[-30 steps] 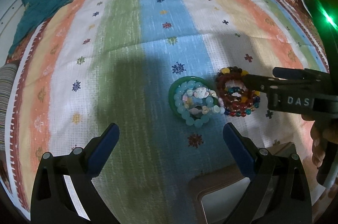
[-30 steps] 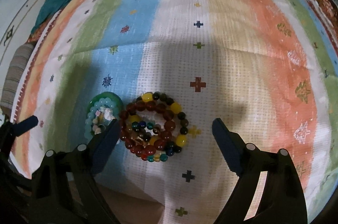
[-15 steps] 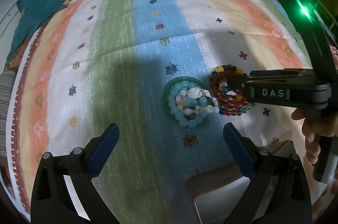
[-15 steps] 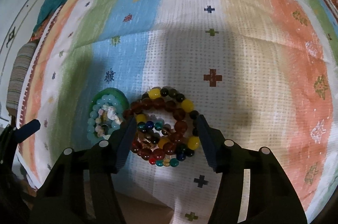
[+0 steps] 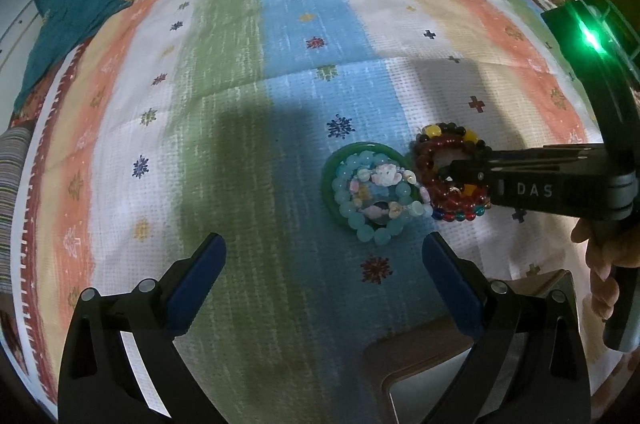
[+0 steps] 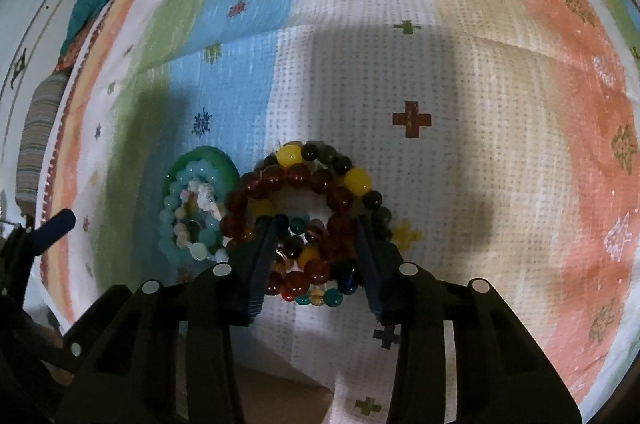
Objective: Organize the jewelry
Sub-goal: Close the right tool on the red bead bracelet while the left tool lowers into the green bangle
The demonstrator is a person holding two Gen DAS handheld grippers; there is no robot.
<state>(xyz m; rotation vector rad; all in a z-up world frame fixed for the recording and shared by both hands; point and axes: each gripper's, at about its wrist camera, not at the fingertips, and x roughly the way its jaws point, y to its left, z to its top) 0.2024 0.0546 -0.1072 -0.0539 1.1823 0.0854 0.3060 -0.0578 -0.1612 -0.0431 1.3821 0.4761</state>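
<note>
- Now right claw (image 6: 316,252) has just been closing; its pads press the dark-red bead bracelets (image 6: 304,216).
- Left claw (image 5: 324,264) hangs wide open, empty.
- Green bangle stack (image 5: 368,191) touches them.

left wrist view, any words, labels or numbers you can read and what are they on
"DAS": white capitals on the black side of the right gripper, which reaches in over the dark red bead bracelets.
No other text is readable in either view; the marks on the striped cloth are woven crosses and flowers, not writing.
</note>
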